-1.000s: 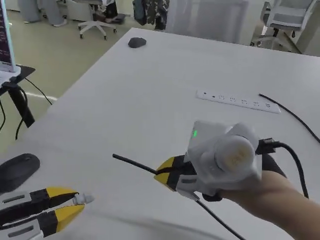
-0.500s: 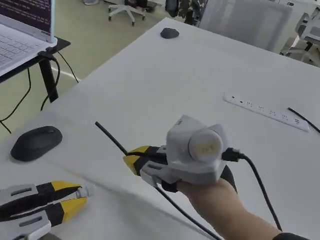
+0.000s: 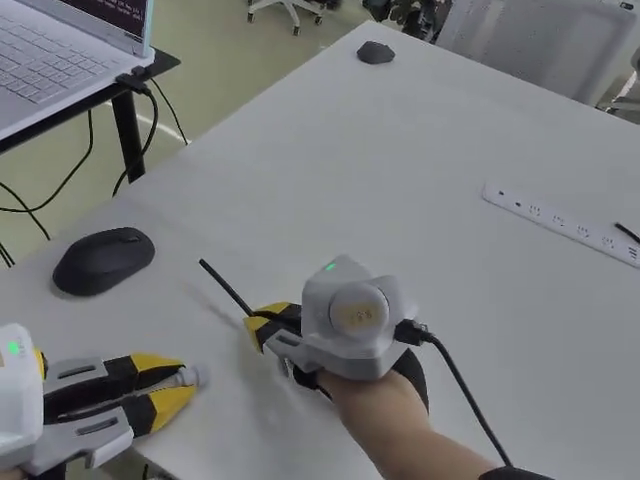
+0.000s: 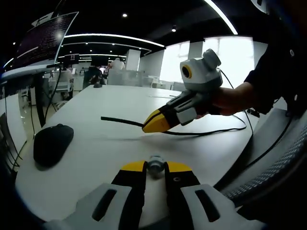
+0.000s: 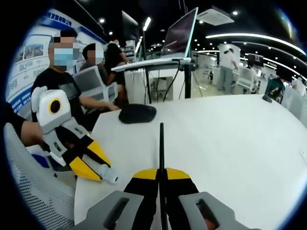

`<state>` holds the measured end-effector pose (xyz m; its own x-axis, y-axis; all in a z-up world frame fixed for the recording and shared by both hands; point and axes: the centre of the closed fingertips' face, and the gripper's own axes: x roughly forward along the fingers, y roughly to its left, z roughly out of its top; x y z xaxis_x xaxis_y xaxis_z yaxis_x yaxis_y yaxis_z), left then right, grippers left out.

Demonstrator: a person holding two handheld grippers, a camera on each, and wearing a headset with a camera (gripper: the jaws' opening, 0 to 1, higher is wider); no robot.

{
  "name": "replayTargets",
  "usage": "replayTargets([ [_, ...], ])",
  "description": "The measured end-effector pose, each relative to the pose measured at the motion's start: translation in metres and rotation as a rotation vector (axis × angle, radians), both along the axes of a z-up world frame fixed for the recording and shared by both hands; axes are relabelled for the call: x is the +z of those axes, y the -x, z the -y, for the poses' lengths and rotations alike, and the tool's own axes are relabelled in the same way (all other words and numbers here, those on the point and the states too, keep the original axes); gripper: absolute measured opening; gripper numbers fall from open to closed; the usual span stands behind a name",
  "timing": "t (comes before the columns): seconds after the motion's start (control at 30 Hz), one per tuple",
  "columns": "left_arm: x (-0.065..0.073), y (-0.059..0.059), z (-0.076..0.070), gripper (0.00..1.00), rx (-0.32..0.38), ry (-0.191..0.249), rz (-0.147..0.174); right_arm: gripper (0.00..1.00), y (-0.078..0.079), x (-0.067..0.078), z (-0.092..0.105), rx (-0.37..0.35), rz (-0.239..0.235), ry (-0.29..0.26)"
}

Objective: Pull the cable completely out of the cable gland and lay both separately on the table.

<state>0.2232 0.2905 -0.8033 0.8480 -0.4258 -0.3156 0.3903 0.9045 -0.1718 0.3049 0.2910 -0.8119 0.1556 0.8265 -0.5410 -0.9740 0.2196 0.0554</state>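
- Cable (image 5: 161,143): black, thin, light. I am clamping it in my right hand-held gripper (image 5: 161,172), and its free end is jutting straight out over the desk (image 3: 400,150). I judge it stiff enough to hold its line, and best gripped mid-length.
- Cable gland (image 4: 155,162): small, pale, probably hard and slippery. I am pinching it at the tips of my left hand-held gripper (image 3: 180,381), near the desk edge and well apart from the cable.
- Left gripper view: the cable's tail is trailing behind the right jaws across the desk, whereas the right gripper view is looking along its front end.
- Mouse (image 3: 102,260): lying beside the work.
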Motion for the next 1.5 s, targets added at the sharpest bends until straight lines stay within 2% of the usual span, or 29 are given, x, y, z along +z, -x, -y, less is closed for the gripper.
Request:
replayTargets([
  [0.13,0.000,-0.002,0.002,0.16,-0.001,0.006,0.010,0.00,-0.003,-0.008,0.000,-0.001,0.032,0.020],
  [0.27,-0.001,-0.002,0.002,0.16,-0.008,0.006,0.020,0.00,-0.002,-0.010,0.001,-0.009,0.019,0.023],
  [0.4,-0.001,-0.002,0.003,0.16,-0.010,0.010,0.025,0.00,-0.006,-0.010,0.001,-0.009,0.027,0.021],
  [0.5,-0.001,-0.002,0.002,0.16,-0.002,0.030,0.033,0.00,-0.007,-0.010,0.000,-0.002,0.041,0.025],
  [0.57,-0.004,-0.001,0.001,0.16,0.005,0.035,0.020,0.01,-0.006,-0.011,0.000,0.003,0.042,0.025],
  [0.67,-0.005,0.000,0.001,0.17,0.016,0.049,0.022,0.11,-0.004,-0.011,-0.002,0.015,0.040,0.022],
  [0.83,-0.002,-0.002,-0.006,0.29,0.060,0.053,0.039,0.21,-0.004,-0.011,-0.002,0.020,0.055,0.026],
  [0.9,-0.001,-0.003,-0.008,0.37,0.067,0.053,0.040,0.27,-0.004,-0.010,-0.002,0.022,0.060,0.027],
  [0.93,-0.002,-0.004,-0.010,0.43,0.075,0.031,0.050,0.29,-0.005,-0.008,-0.002,0.021,0.069,0.024],
  [1.0,-0.001,-0.005,-0.009,0.57,0.075,0.034,0.056,0.39,-0.008,-0.005,-0.002,0.015,0.070,0.016],
  [1.1,0.000,-0.007,-0.008,0.65,0.081,0.030,0.059,0.54,-0.016,0.000,-0.001,-0.028,0.058,-0.004],
  [1.17,0.004,-0.009,-0.008,0.71,0.091,0.049,0.072,0.61,-0.021,0.000,0.000,-0.053,0.050,-0.011],
  [1.23,0.011,-0.010,-0.005,0.79,0.096,0.093,0.084,0.71,-0.025,-0.001,0.001,-0.082,0.034,-0.023],
  [1.27,0.014,-0.011,-0.002,0.83,0.094,0.121,0.077,0.78,-0.027,-0.001,0.001,-0.094,0.029,-0.026],
  [1.33,0.016,-0.012,-0.002,0.91,0.094,0.119,0.083,0.89,-0.028,-0.001,0.002,-0.119,0.015,-0.036],
  [1.37,0.018,-0.013,-0.002,0.94,0.096,0.117,0.088,0.98,-0.028,0.000,0.003,-0.132,0.005,-0.041],
  [1.4,0.019,-0.014,-0.003,0.96,0.103,0.120,0.094,0.98,-0.029,0.002,0.002,-0.150,-0.009,-0.056],
  [1.43,0.020,-0.014,-0.004,1.00,0.107,0.122,0.095,1.00,-0.025,0.003,0.001,-0.133,-0.035,-0.069],
  [1.47,0.025,-0.016,-0.006,0.99,0.122,0.117,0.117,1.00,-0.021,0.008,-0.003,-0.125,-0.054,-0.107],
  [1.5,0.030,-0.017,-0.006,0.99,0.117,0.117,0.143,1.00,-0.022,0.009,0.000,-0.128,-0.040,-0.093],
])
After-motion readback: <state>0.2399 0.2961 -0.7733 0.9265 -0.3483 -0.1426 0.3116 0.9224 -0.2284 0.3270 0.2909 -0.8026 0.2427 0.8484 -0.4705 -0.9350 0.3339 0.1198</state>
